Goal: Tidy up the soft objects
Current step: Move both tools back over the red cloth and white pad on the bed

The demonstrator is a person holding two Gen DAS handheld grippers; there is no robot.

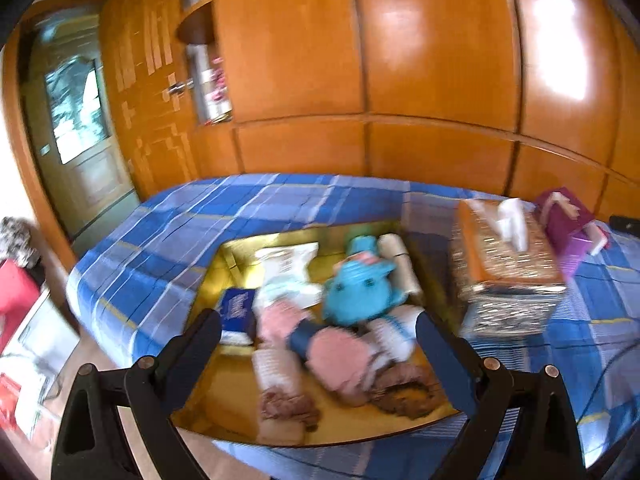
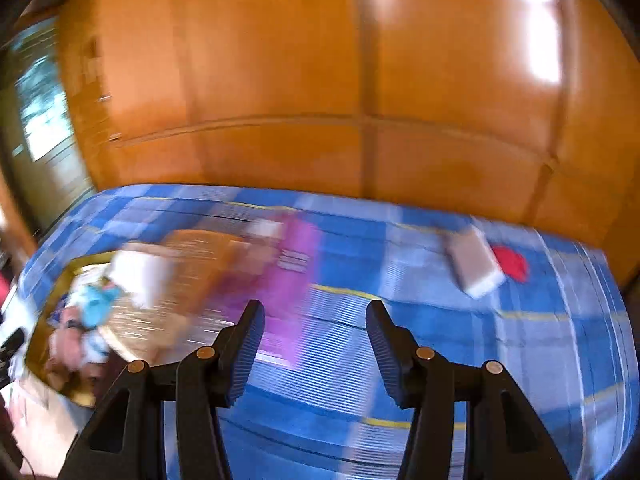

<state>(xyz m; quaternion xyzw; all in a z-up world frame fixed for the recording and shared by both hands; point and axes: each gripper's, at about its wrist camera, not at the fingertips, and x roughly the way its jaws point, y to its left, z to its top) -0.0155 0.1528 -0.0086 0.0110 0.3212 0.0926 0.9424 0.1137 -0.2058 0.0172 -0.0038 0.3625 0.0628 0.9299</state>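
A gold tray lies on the blue checked bed and holds several soft things: a turquoise plush toy, pink and brown socks, white packets and a blue tissue pack. My left gripper hangs open above the tray's near side, nothing between its fingers. In the right wrist view, my right gripper is open and empty over bare bedcover. The tray shows blurred at far left. A pale pack and a red soft thing lie on the bed at the right.
An orange tissue box and a purple box stand on the bed right of the tray; both appear smeared in the right wrist view. A wooden wardrobe backs the bed. A door and clutter sit at the left.
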